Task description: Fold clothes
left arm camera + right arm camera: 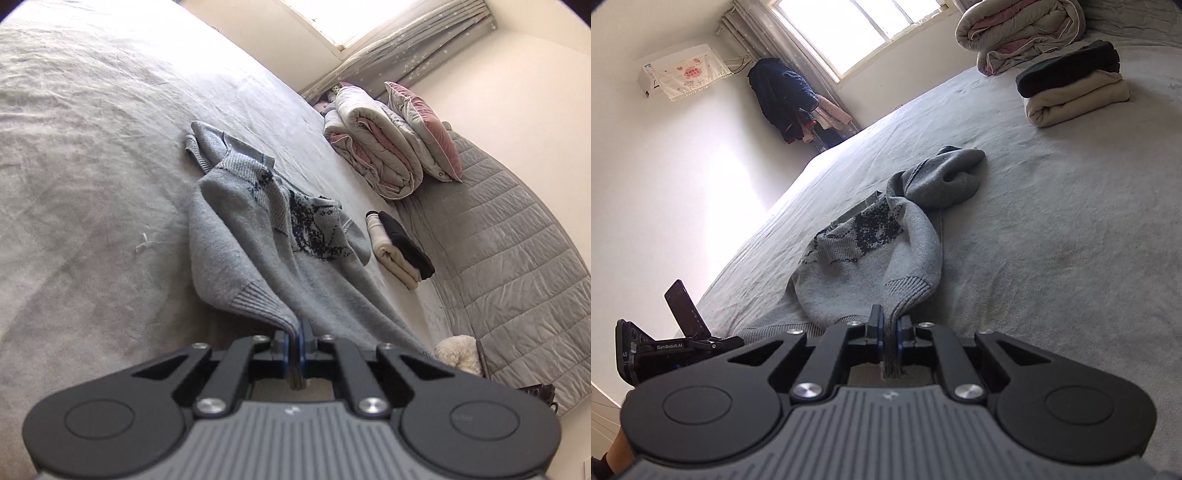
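A grey knitted sweater [258,254] with a dark pattern lies crumpled on the grey bed [92,147]. My left gripper [298,328] is shut on its ribbed hem, which is pinched between the blue pads. In the right wrist view the same sweater [886,258] stretches away from me, and my right gripper [891,323] is shut on another ribbed edge of it. The left gripper [676,347] shows at the lower left of the right wrist view, beside the hem.
A stack of folded clothes [399,247], cream below and black on top, sits beyond the sweater [1075,88]. A rolled duvet [373,144] and a pillow [424,129] lie by the quilted headboard [517,258]. Coats [786,99] hang near the window [849,33].
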Demonstrator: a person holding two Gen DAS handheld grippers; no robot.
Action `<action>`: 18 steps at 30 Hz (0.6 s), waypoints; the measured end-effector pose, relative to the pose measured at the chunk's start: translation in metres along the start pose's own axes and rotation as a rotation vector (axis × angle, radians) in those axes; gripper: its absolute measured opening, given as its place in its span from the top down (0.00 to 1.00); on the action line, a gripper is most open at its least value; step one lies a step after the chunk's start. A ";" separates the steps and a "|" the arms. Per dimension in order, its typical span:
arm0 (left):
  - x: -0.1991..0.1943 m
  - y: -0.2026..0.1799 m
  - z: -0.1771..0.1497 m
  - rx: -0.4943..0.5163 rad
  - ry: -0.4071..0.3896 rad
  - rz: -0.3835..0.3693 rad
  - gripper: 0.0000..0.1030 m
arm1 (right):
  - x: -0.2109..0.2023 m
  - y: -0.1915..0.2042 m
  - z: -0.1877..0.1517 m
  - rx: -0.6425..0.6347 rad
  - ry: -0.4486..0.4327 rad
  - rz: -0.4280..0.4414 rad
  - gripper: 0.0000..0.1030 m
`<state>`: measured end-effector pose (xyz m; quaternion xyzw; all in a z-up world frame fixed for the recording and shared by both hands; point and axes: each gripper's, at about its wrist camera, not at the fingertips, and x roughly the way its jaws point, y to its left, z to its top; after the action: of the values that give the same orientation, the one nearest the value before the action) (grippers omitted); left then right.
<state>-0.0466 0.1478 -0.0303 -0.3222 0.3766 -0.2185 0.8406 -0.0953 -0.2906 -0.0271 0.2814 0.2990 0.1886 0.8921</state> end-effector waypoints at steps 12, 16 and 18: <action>-0.055 0.023 -0.014 -0.234 0.080 -0.108 0.96 | -0.031 -0.009 0.007 0.221 0.088 0.019 0.92; -0.058 0.028 -0.025 -0.238 0.110 -0.087 0.96 | -0.040 -0.016 0.003 0.233 0.107 -0.009 0.92; -0.056 0.028 -0.031 -0.223 0.132 -0.076 0.96 | -0.046 -0.020 0.000 0.239 0.109 -0.018 0.92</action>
<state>-0.1013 0.1899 -0.0384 -0.4128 0.4405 -0.2276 0.7640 -0.1263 -0.3289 -0.0197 0.3724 0.3698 0.1588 0.8363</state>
